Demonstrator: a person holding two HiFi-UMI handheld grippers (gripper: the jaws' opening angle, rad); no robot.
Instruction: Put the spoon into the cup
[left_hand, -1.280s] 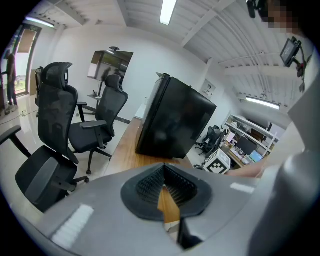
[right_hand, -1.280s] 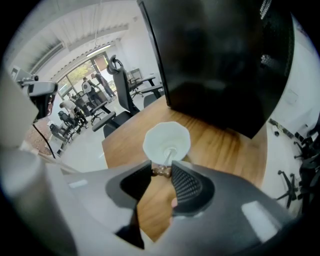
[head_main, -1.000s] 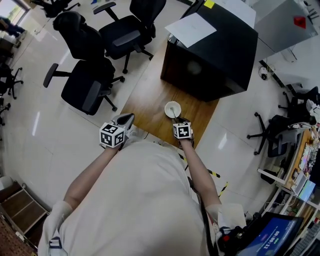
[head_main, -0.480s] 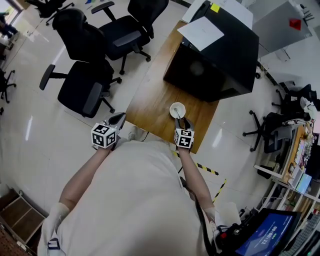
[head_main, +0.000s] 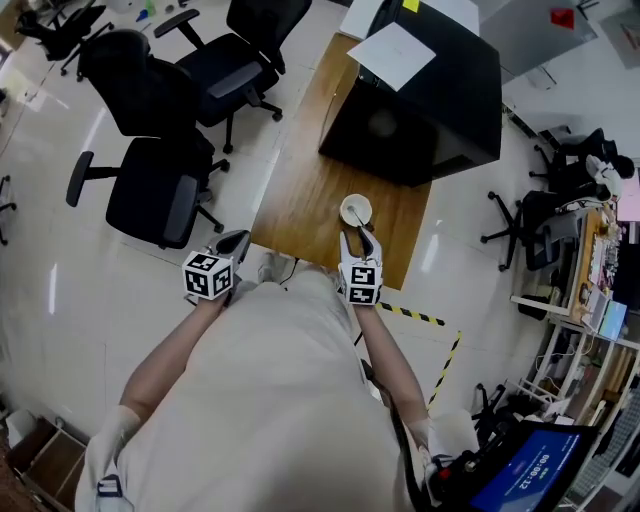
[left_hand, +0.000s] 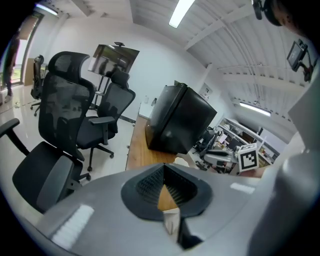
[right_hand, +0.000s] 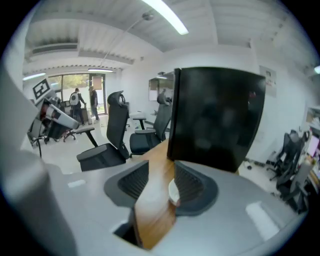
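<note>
Office floor, white tiles, black office chairs (head_main: 150, 190) on the left. Wooden surface (head_main: 300, 190) carries a big black box (head_main: 420, 100) with a paper sheet (head_main: 392, 55) on top; no print legible. White cup (head_main: 356, 210) sits near the surface's near edge, spoon (head_main: 352, 218) already standing in it. Right gripper (head_main: 358, 241) is just short of the cup, jaws wide but closing, pads pressing nothing; cup rim shows through the gap. Left gripper (head_main: 233, 243) is off the surface's left corner, tips together, empty. Blue screen (head_main: 540, 470) at lower right shows digits, too small to read.
</note>
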